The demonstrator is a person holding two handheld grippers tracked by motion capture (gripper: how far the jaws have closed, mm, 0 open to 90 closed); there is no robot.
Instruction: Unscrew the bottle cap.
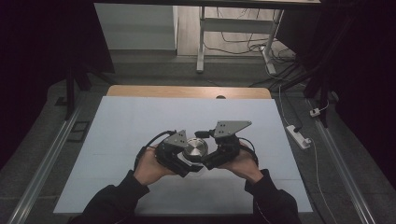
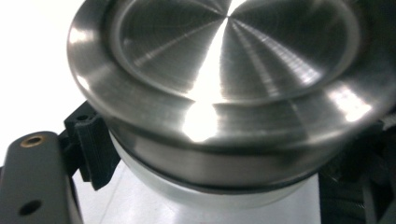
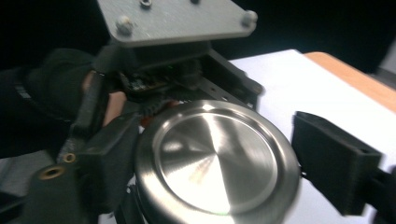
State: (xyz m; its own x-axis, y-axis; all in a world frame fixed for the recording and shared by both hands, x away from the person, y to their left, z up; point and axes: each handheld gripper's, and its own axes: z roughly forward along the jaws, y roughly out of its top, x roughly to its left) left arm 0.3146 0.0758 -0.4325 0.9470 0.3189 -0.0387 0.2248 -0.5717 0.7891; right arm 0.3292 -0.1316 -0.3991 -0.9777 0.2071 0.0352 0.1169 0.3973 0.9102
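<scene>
A jar with a round brushed-steel lid (image 1: 194,149) is held above the white table sheet (image 1: 135,121) between both grippers. My left gripper (image 1: 186,162) is shut on the jar's pale glass body (image 2: 210,198) just under the lid (image 2: 229,70); one ribbed finger (image 2: 91,149) presses its side, and the other is hidden in the dark at the right. My right gripper (image 3: 226,158) straddles the lid (image 3: 215,163) from the other side. Its left jaw touches the lid's edge, while the right finger (image 3: 334,163) stands a little off the rim, so it is open.
The table's wooden far edge (image 1: 187,91) shows beyond the sheet. A desk frame (image 1: 201,42) and cables lie on the floor behind it. A power strip (image 1: 299,136) sits on the floor to the right. Metal rails run along both sides.
</scene>
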